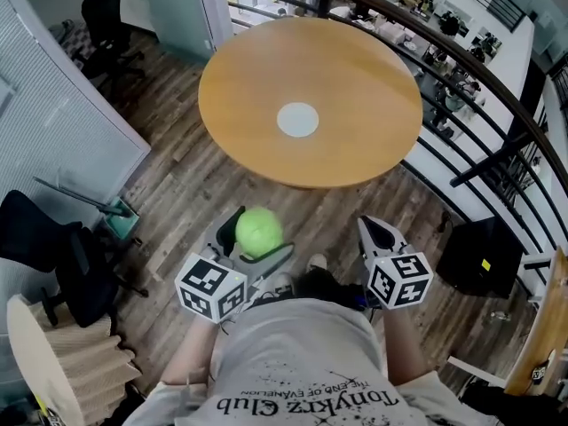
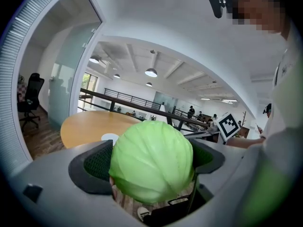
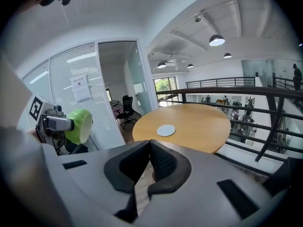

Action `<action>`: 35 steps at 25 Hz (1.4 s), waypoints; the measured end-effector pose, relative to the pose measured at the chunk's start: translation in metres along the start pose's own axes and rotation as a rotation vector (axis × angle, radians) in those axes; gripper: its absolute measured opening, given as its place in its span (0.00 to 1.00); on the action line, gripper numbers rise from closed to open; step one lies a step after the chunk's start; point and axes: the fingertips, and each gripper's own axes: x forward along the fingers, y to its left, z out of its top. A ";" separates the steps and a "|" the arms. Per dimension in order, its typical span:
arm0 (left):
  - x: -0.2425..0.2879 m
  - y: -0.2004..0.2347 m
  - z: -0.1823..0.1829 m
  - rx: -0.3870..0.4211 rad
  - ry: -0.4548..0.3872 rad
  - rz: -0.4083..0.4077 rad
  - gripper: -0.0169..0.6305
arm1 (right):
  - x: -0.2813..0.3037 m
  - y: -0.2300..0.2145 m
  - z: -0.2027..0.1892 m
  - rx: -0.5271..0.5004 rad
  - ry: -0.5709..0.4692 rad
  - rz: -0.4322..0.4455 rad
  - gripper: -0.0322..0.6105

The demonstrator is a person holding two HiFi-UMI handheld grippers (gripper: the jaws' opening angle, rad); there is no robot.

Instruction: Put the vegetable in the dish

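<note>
A round green cabbage (image 1: 258, 232) sits clamped in my left gripper (image 1: 257, 238), held above the wooden floor in front of the person's chest. In the left gripper view the cabbage (image 2: 151, 161) fills the space between the two dark pads. A small white dish (image 1: 297, 119) lies flat at the middle of the round wooden table (image 1: 355, 78), well ahead of both grippers. My right gripper (image 1: 377, 231) is shut with nothing in it; its pads (image 3: 163, 162) meet at the tips. From the right gripper view, the cabbage (image 3: 79, 126) and the dish (image 3: 165, 130) both show.
A dark curved railing (image 1: 461, 69) runs behind and right of the table. Black office chairs stand at the left (image 1: 62, 256) and far back left (image 1: 106, 25). A black box (image 1: 484, 256) sits on the floor at the right. A glass partition (image 1: 53, 122) lines the left.
</note>
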 end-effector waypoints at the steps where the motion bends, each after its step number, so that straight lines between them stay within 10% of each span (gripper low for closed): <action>1: 0.000 0.002 -0.001 -0.006 0.001 -0.005 0.78 | 0.001 -0.001 -0.002 0.005 0.003 -0.005 0.09; 35: 0.189 0.121 0.111 -0.013 -0.020 0.101 0.78 | 0.192 -0.151 0.129 -0.004 0.010 0.136 0.09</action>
